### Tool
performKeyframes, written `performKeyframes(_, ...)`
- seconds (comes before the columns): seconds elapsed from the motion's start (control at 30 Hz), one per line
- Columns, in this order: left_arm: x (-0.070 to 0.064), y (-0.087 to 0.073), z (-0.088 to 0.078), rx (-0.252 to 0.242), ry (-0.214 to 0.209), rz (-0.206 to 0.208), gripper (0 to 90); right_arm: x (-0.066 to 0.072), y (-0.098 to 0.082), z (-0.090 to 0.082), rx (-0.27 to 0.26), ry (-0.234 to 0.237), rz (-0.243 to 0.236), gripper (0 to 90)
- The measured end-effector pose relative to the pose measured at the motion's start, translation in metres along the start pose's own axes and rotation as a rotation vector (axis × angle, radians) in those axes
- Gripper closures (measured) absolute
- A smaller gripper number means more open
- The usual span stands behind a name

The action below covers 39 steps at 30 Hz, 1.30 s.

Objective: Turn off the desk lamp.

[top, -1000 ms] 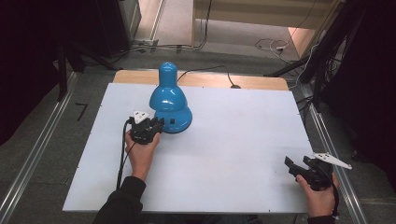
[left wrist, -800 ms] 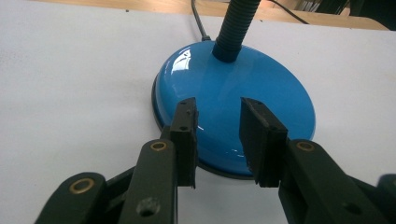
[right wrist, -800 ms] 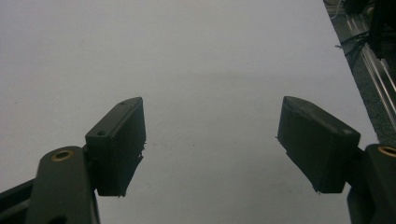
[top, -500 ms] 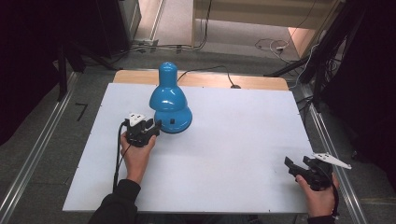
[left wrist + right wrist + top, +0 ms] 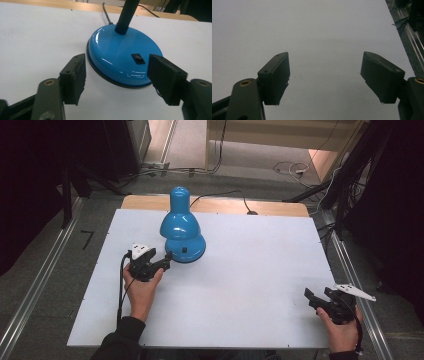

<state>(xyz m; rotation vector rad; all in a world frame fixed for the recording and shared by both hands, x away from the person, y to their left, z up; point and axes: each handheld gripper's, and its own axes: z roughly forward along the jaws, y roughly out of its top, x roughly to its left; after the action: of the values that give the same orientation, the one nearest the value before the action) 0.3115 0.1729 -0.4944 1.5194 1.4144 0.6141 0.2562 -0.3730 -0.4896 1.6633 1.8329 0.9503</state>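
Observation:
A blue desk lamp [image 5: 180, 222] stands at the back left of the white tabletop [image 5: 250, 270], its shade bent down over its round base [image 5: 120, 53]. A black rocker switch [image 5: 138, 58] sits on the base, and a ribbed neck [image 5: 126, 15] rises behind it. My left gripper [image 5: 167, 261] lies just in front and left of the base. Its jaws have just been opening, and in the left gripper view [image 5: 117, 75] they frame the base's near rim without touching it. My right gripper [image 5: 317, 296] rests open at the front right corner, with bare table between its jaws [image 5: 325, 75].
The lamp's black cord [image 5: 220, 197] runs back over a wooden strip [image 5: 280, 207] to the floor. Metal rails [image 5: 40, 285] flank the table on both sides, and the right edge lies close beside my right hand.
My left gripper has drawn back a little from the lamp base toward the person, and its jaws stand wider apart. The right gripper and the lamp have not moved.

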Motion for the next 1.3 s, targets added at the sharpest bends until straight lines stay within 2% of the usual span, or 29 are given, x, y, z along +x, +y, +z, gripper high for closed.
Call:
performKeyframes(0.2, 0.002, -0.002, -0.001, 0.015, -0.027, -0.017, 23.5, 0.000, 0.000, 0.000, -0.001, 0.001, 0.000, 22.3)
performKeyframes(0.27, 0.002, -0.005, -0.002, -0.001, -0.035, -0.029, 22.2, 0.000, 0.000, 0.000, 0.000, 0.002, 0.001, 22.2)
performKeyframes(0.5, 0.002, -0.006, -0.009, -0.015, -0.033, -0.033, 20.6, 0.000, 0.000, 0.000, -0.001, 0.004, 0.003, 22.2)
performKeyframes(0.7, 0.004, -0.007, -0.018, -0.013, -0.038, -0.023, 21.0, 0.000, 0.000, 0.000, -0.001, 0.009, 0.004, 22.2)
performKeyframes(0.83, 0.006, -0.009, -0.025, -0.013, -0.026, -0.003, 20.9, 0.000, 0.000, -0.001, -0.001, 0.010, 0.004, 22.2)
performKeyframes(1.3, 0.011, -0.017, -0.042, 0.011, -0.025, -0.016, 19.4, -0.001, 0.000, -0.001, -0.003, 0.011, 0.006, 22.1)
